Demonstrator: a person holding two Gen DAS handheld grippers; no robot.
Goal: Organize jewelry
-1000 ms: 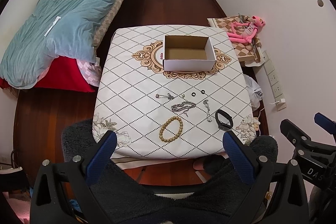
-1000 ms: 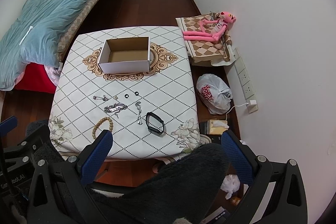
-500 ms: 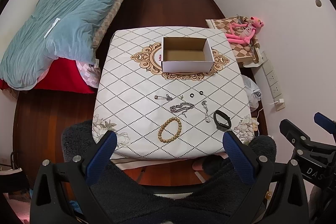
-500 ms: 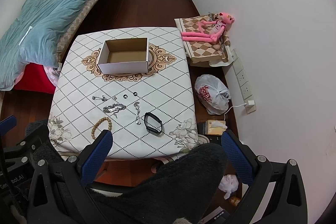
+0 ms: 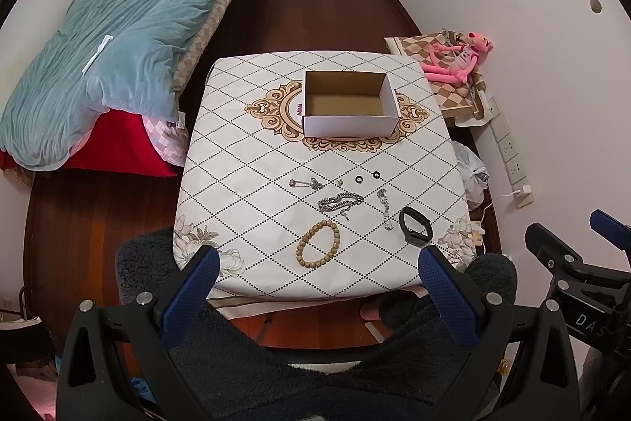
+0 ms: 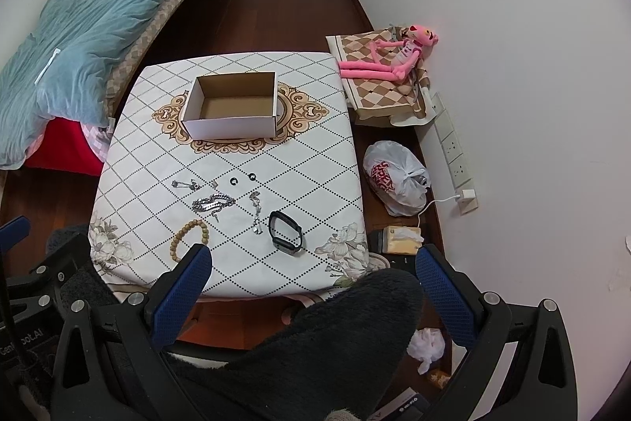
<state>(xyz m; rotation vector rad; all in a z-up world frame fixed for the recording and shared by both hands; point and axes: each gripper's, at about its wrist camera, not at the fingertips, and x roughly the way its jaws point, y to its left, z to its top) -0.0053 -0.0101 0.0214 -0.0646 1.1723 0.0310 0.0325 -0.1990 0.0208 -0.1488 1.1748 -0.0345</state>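
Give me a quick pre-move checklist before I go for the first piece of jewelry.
1. Left tool open, nothing held: ok.
2. Right tool open, nothing held: ok.
3. Cardboard box upright, open on top, nothing seen inside: ok.
4. Pieces lie apart on the tablecloth: bead bracelet, black band, silver chain bracelet: ok.
5. Two small black rings graspable: cannot tell, too small.
6. Tools within reach of the pieces: not ok, both hang short of the table edge.
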